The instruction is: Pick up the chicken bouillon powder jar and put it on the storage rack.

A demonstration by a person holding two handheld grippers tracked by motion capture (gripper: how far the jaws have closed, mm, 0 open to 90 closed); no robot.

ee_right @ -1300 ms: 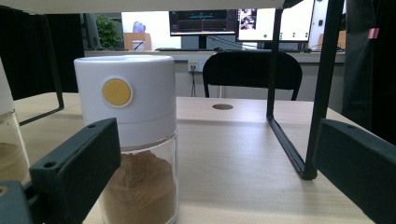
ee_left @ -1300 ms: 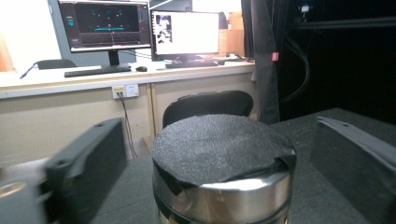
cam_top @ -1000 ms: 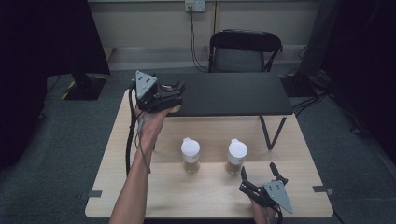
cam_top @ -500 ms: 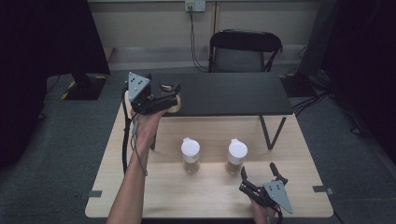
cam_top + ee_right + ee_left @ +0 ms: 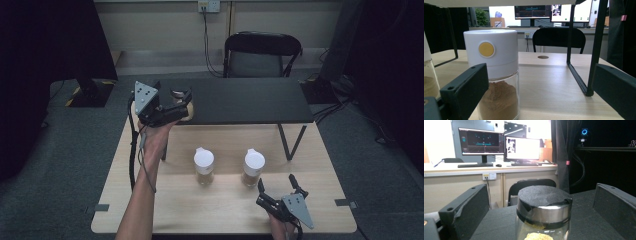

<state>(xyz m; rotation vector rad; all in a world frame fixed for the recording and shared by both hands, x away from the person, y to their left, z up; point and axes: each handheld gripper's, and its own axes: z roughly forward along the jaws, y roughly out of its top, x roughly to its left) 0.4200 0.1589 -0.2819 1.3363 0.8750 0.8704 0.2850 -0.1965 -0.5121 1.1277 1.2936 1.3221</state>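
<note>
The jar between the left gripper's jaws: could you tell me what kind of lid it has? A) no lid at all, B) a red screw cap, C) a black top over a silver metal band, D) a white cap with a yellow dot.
C: in the left gripper view the jar shows a black top above a silver metal band, with yellowish contents below, and stands between the open jaws of the left gripper.

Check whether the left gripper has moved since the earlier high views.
Yes. In the high view the left gripper has shifted slightly left along the near edge of the black shelf, its fingers open around a black-lidded jar. The right gripper stays put.
</note>
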